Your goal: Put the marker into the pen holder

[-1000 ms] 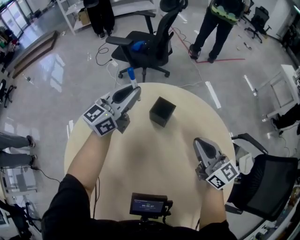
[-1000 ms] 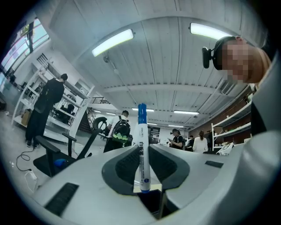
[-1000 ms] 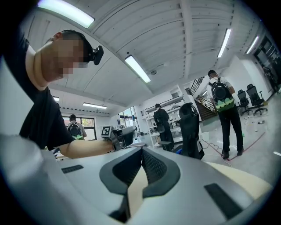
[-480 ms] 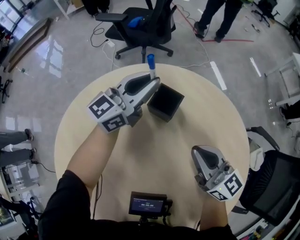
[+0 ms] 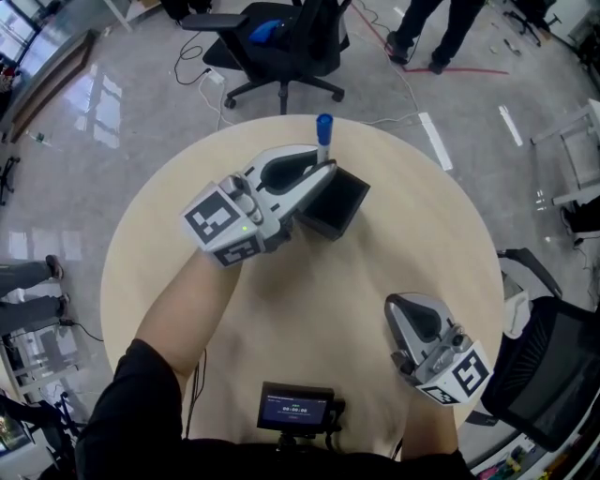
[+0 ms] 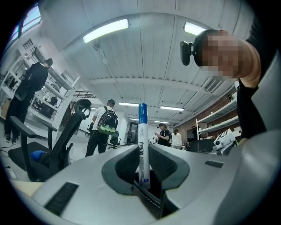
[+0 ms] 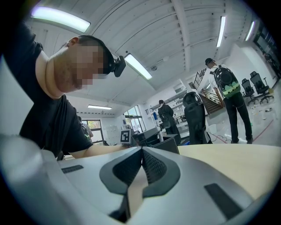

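A white marker with a blue cap (image 5: 323, 131) stands upright in my left gripper (image 5: 322, 171), which is shut on its lower body. In the left gripper view the marker (image 6: 143, 140) rises straight between the two pads. The black square pen holder (image 5: 339, 202) stands on the round beige table (image 5: 234, 319), and the left gripper's tips are at its near-left rim with the marker above that edge. My right gripper (image 5: 405, 307) rests low at the table's right front, shut with nothing in it. In the right gripper view the holder (image 7: 166, 143) shows beyond the shut jaws (image 7: 141, 151).
A small device with a lit screen (image 5: 295, 410) sits at the table's near edge. Behind the table are a black office chair (image 5: 281, 47), floor cables and a standing person's legs (image 5: 441, 28). Another black chair (image 5: 553, 366) stands at the right.
My left gripper has carried the marker rightward, from left of the holder to its near-left rim. The right gripper has stayed where it was.
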`<state>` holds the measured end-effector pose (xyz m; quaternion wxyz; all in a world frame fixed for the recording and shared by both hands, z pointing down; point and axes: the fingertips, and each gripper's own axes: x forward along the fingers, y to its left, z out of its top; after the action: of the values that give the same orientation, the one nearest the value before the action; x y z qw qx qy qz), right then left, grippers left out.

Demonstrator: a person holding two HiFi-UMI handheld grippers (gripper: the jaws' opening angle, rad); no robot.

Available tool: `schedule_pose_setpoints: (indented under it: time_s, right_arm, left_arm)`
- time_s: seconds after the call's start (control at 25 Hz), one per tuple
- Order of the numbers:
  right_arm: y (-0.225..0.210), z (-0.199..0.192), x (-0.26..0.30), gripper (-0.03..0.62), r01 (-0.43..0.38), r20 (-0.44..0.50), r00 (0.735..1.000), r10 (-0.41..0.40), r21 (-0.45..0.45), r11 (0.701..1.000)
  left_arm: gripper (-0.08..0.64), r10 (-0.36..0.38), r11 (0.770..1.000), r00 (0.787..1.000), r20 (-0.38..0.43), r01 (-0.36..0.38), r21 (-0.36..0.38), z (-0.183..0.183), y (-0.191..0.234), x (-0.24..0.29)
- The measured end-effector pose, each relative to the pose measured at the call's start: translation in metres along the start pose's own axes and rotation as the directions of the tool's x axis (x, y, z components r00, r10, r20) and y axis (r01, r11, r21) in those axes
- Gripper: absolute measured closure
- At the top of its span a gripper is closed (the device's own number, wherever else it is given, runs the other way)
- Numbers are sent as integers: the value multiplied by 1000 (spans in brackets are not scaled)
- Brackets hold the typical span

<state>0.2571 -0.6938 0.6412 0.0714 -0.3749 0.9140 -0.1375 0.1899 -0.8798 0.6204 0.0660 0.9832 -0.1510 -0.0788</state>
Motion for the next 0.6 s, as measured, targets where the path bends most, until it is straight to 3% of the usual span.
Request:
schedule_pose_setpoints:
  time_s: [0.44,0.6]
  right_arm:
    - [-2,-9,-2,588,-9,-10,1000,9,10,1000]
    - [-1,-11,0,588,-13,-12,1000,13,9,1000]
  left_arm:
    - [482,-12,1000,1000,1,12,-16,-12,-1,3]
    - [391,-12,999,1000,10,13,-33,-12,0,1]
